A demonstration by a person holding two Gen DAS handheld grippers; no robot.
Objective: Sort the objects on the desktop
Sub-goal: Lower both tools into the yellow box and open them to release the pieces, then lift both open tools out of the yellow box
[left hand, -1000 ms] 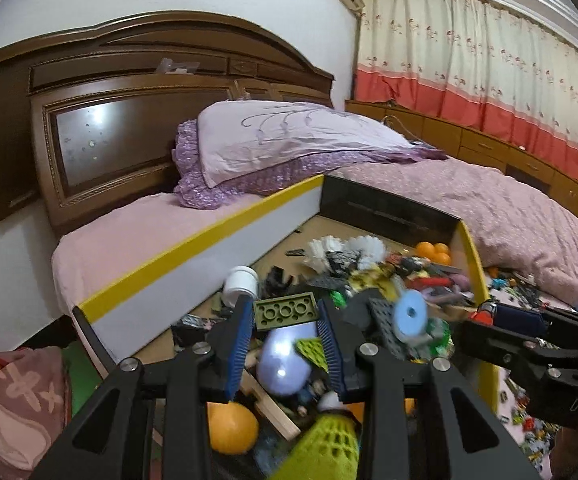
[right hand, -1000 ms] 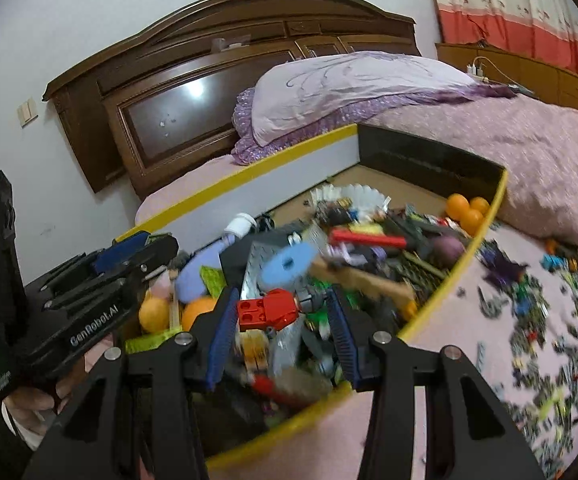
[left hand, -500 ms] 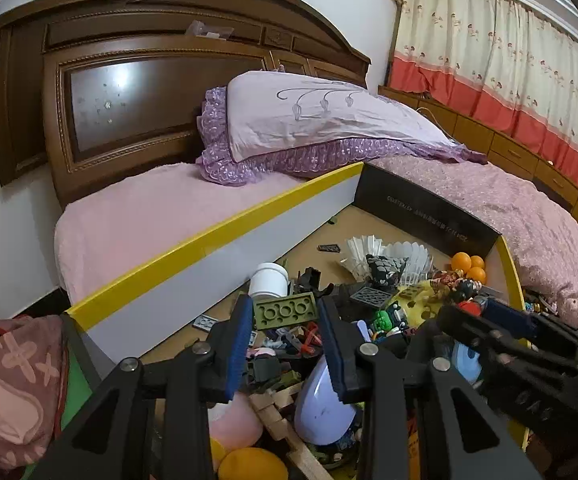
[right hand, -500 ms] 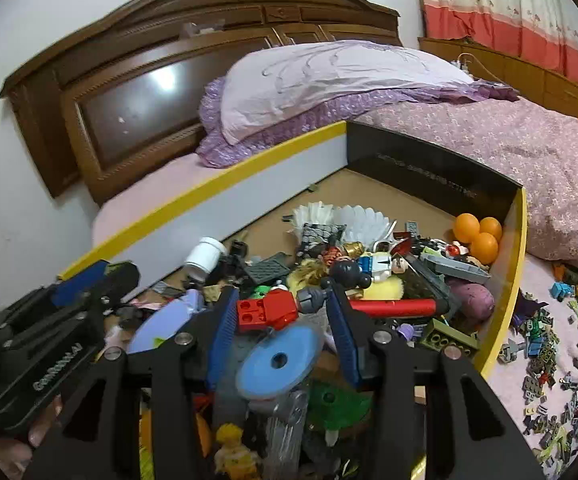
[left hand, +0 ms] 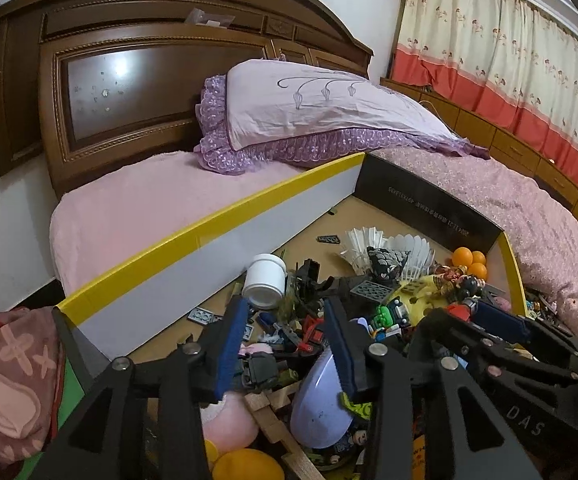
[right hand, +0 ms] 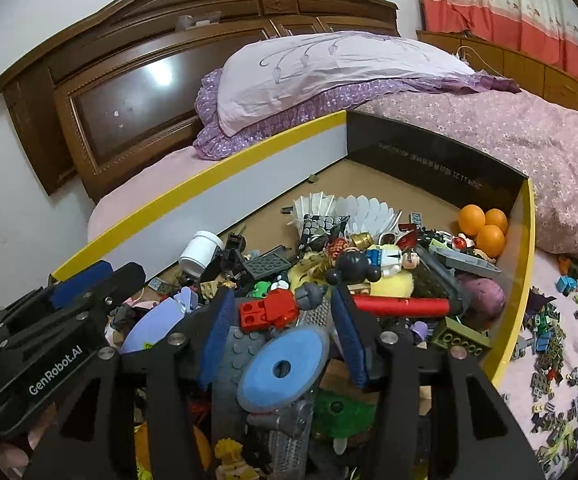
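**Red brick: grip and handling**

Right gripper (right hand: pixel 283 314) jaws clamp the red brick (right hand: pixel 269 312), above the yellow-rimmed box (right hand: pixel 525 264). Judged light, rigid, slippery: grip flat sides. Left gripper (left hand: pixel 285 334) jaws open, empty, over the same box

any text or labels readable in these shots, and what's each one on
"GenRobot.AI": side of the left claw
"DAS": partial lettering on the right claw
White print on the black box wall: upside down, too small to read
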